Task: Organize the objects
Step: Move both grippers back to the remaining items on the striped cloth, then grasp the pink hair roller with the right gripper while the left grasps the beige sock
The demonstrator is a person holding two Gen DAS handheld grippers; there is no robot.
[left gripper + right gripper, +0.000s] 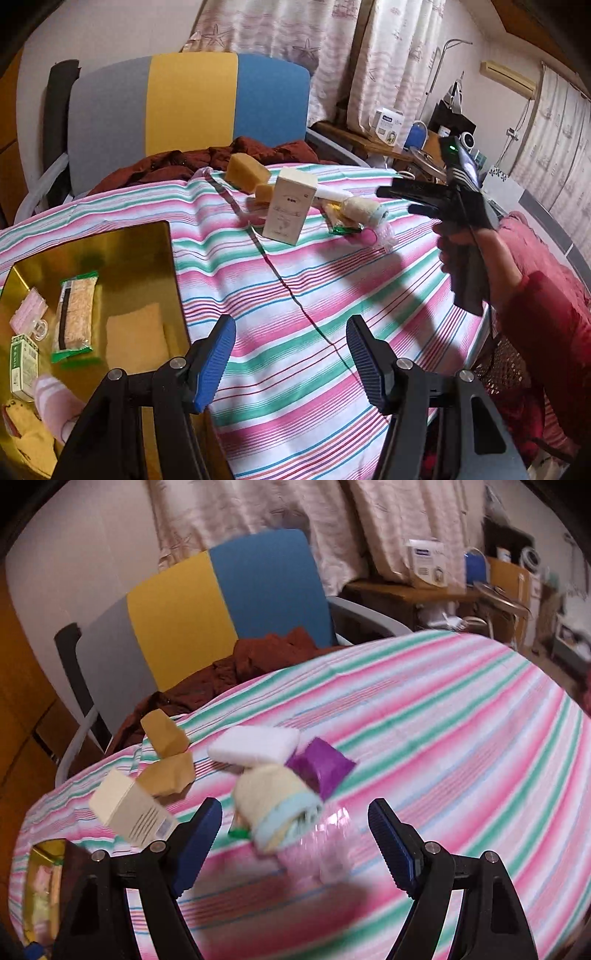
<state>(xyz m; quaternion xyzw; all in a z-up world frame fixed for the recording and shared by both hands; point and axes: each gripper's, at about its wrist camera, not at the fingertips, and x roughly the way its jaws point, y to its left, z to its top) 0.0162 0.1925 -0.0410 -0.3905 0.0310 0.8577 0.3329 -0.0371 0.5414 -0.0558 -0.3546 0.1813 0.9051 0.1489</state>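
A gold tray [122, 251] sits at the left on the striped cloth and holds a green-edged snack pack [75, 314], a small box [24, 362], a pink sock [55, 402] and a yellow sponge [135, 338]. My left gripper [290, 363] is open and empty beside the tray. A cream box [290, 205] [129, 812], tan sponges [245, 171] [168, 753], a rolled cream towel [365, 210] [280, 805], a white sponge [255, 744] and a purple packet [321, 766] lie in a pile. My right gripper [295, 840] [393, 199] is open and empty, just in front of the towel.
A chair [192, 99] with a grey, yellow and blue back stands behind the table, with a dark red garment [184, 162] on its seat. A cluttered wooden shelf [369, 140] and curtains [388, 55] are at the back right. A clear plastic piece [325, 845] lies by the towel.
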